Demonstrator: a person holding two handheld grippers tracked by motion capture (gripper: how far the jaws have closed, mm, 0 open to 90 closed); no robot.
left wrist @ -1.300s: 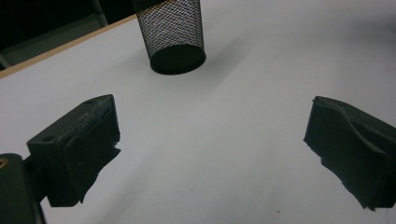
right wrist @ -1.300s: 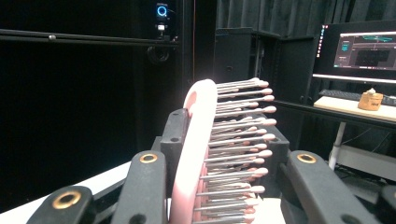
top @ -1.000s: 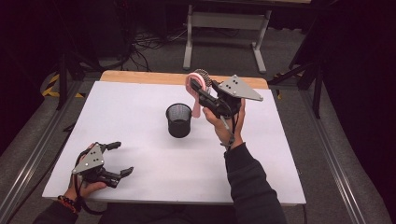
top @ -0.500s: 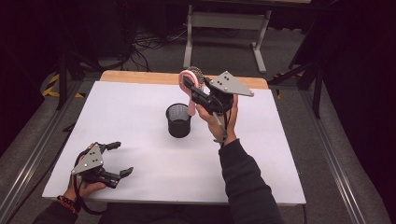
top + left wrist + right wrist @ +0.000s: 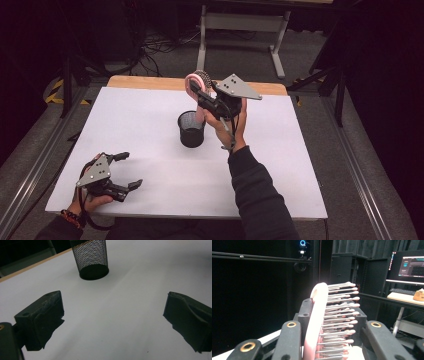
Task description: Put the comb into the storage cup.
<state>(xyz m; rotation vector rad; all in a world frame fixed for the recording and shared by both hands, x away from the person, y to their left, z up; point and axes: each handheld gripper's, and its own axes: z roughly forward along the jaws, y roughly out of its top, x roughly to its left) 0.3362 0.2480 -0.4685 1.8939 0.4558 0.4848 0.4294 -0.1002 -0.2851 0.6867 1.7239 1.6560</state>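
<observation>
Now right hand-held gripper point(image 5: 196, 90) raised above tabletop point(image 5: 150, 120), jaws clamped on pink hairbrush point(image 5: 192, 82); in right gripper view hairbrush point(image 5: 317, 315) stands between jaws, bristles with rounded tips pointing right. Brush held above black mesh cup point(image 5: 191, 129), upright near tabletop centre. Left hand-held gripper point(image 5: 127, 170) rests at near-left corner, jaws wide apart, nothing between; mesh cup point(image 5: 91, 258) ahead of it
</observation>
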